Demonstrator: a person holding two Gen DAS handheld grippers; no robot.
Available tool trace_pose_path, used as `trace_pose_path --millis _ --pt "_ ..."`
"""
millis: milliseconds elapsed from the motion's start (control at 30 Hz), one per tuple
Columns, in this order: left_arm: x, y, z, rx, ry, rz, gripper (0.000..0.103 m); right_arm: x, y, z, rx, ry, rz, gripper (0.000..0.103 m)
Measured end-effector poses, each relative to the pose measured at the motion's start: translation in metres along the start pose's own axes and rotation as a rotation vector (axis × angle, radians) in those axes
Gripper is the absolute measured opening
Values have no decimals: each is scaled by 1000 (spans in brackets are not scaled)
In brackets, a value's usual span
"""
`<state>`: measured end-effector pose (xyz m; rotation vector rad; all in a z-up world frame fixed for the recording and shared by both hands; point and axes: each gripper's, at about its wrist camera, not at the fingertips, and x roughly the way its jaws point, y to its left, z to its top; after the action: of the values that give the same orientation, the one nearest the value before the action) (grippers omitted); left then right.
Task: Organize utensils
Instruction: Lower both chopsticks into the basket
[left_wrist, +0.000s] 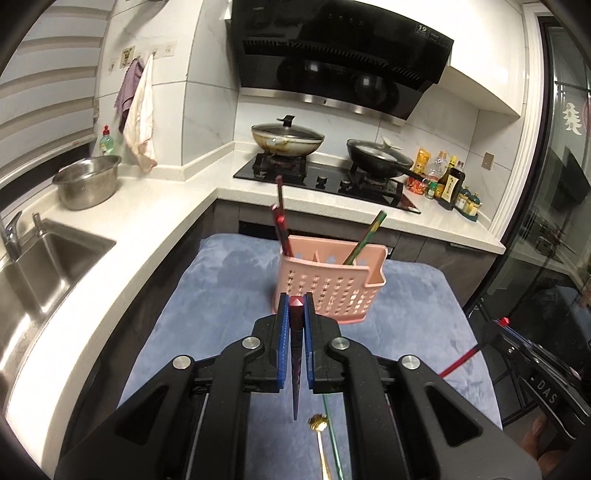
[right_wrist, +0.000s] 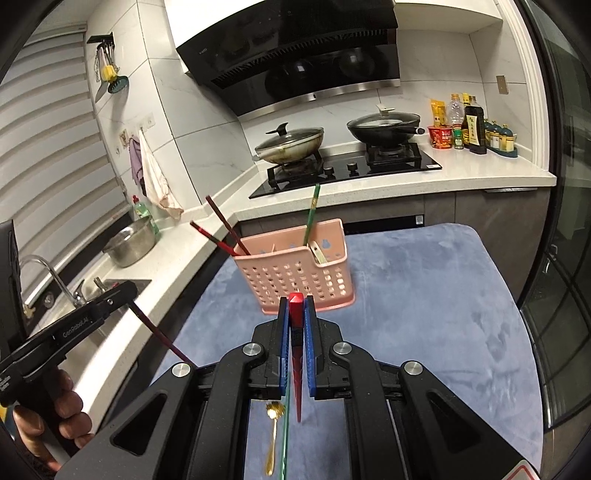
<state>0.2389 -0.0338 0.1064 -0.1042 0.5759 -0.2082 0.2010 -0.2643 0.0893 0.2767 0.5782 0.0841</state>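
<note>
Left gripper (left_wrist: 296, 302) clamps a dark red chopstick (left_wrist: 296, 354), blue pads (left_wrist: 282, 332) pressed on both sides, tip hanging down between the fingers, red butt end up at the fingertips. Right gripper (right_wrist: 296, 301) is clenched the same way on a bright red chopstick (right_wrist: 296, 369), also pointing down. Both grippers sit above the near part of the blue mat (right_wrist: 424, 314), not touching it.

Pink perforated utensil basket (right_wrist: 295, 277) stands upright toward the mat's far edge, close to the counter (left_wrist: 147, 229). Its left compartment holds two dark red chopsticks (right_wrist: 221, 229) leaning left. Its right compartment holds a green chopstick (right_wrist: 311, 218) tilted slightly right, plus a pale utensil I can't identify.

On the mat near its front edge: a gold spoon (right_wrist: 273, 435), bowl toward the basket, and another green chopstick (right_wrist: 284, 443) lying just beside it on the right, partly hidden by the gripper body.

In the right wrist view the left gripper shows at the left edge, held by a hand (right_wrist: 62, 417), its chopstick slanting down-right. Behind: sink (left_wrist: 48, 266), steel bowl (left_wrist: 86, 181), stove with two lidded pans (left_wrist: 288, 138), sauce bottles (right_wrist: 469, 125) on the counter's right end.
</note>
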Motion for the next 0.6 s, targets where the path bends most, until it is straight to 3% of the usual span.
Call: trace_pose_path --millis 400,600 --pt "7 -18 82 7 -122 -59 7 19 -12 83 72 -69 103 8" --pt "11 -29 128 27 -220 -42 7 31 -5 131 44 -149 82 8"
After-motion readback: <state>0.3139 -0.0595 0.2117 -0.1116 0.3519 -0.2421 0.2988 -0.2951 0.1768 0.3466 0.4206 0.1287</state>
